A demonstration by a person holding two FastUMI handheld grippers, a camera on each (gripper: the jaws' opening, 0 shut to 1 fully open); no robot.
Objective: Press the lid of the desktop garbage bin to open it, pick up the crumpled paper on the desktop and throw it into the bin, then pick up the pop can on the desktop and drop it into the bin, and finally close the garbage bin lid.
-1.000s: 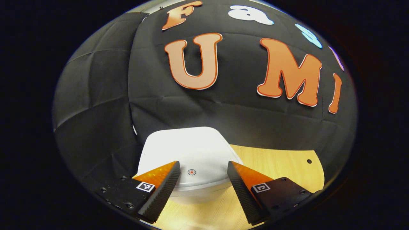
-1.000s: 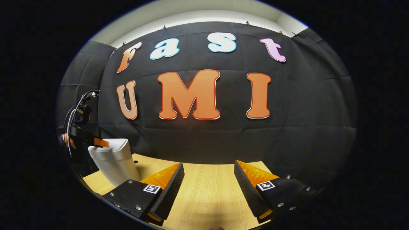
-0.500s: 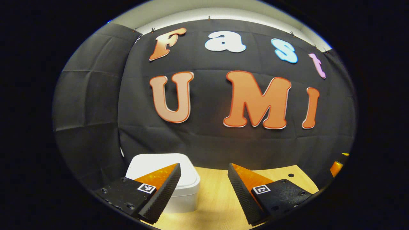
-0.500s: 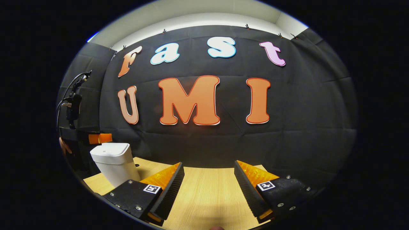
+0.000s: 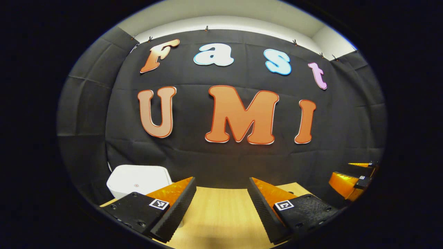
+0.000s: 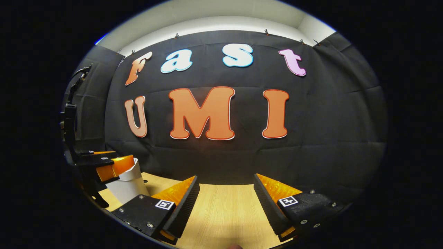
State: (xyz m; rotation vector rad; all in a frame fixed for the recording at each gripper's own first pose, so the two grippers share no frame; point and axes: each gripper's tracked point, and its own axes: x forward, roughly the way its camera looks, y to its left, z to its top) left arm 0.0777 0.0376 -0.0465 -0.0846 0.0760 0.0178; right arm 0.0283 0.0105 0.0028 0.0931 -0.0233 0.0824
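left gripper (image 5: 221,193): jaws apart, holding nothing, above the desk (image 5: 221,214) | right gripper (image 6: 226,192): jaws apart, holding nothing | bin (image 5: 136,180): lid down, standing on the desk at far left, beside the left gripper

In your left gripper view, the garbage bin (image 5: 138,180) is half hidden: its lower body sits behind your left gripper's near finger (image 5: 173,204). The right gripper (image 5: 353,176) is cut off at the picture's edge. In your right gripper view, the left gripper (image 6: 107,165) covers the bin's top, so you cannot tell how the lid sits.
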